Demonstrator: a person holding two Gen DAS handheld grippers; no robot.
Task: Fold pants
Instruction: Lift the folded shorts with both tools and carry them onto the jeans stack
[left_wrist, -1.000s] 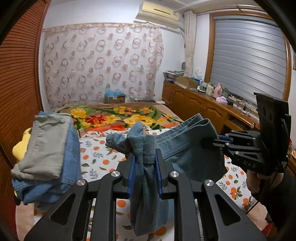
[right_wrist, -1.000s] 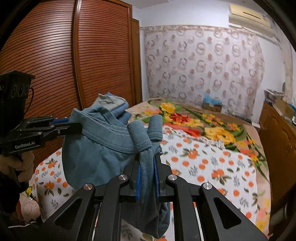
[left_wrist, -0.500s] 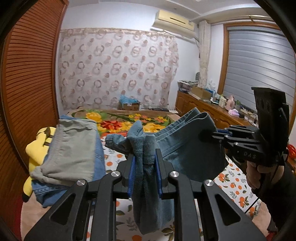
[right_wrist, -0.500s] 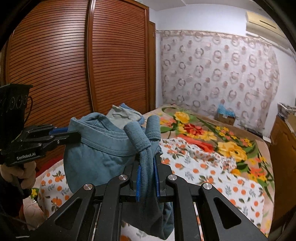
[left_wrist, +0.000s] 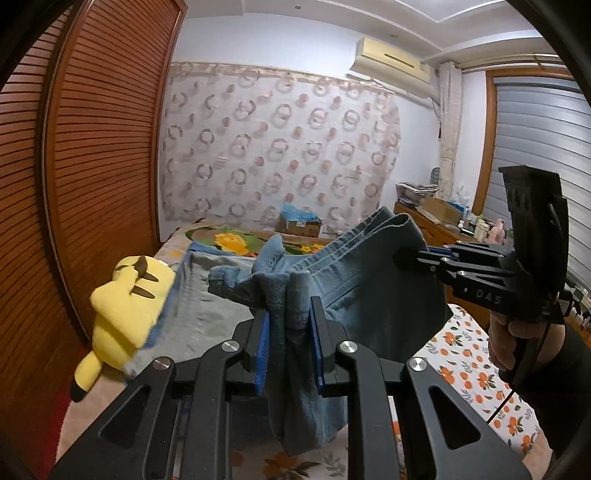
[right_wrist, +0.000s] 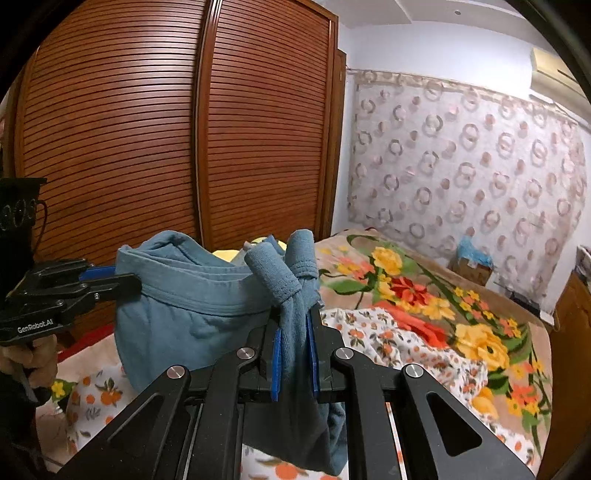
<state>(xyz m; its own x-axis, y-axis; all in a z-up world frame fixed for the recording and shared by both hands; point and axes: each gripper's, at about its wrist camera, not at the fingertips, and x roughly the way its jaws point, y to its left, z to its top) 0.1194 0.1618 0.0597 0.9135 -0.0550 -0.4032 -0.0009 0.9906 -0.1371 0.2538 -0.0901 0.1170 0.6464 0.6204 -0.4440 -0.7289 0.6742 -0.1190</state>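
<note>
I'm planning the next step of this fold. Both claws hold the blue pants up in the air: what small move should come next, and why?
Probably lower both claws together toward the bed. The left claw and right claw each pinch the blue pants, which hang bunched above the sheet, touching nothing, so they need a surface for folding.

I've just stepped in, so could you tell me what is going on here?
A person is folding blue pants over a bed. The left gripper and the right gripper are each shut on bunched fabric, holding the pants up in the air. A pile of folded clothes lies beside a yellow plush toy.
</note>
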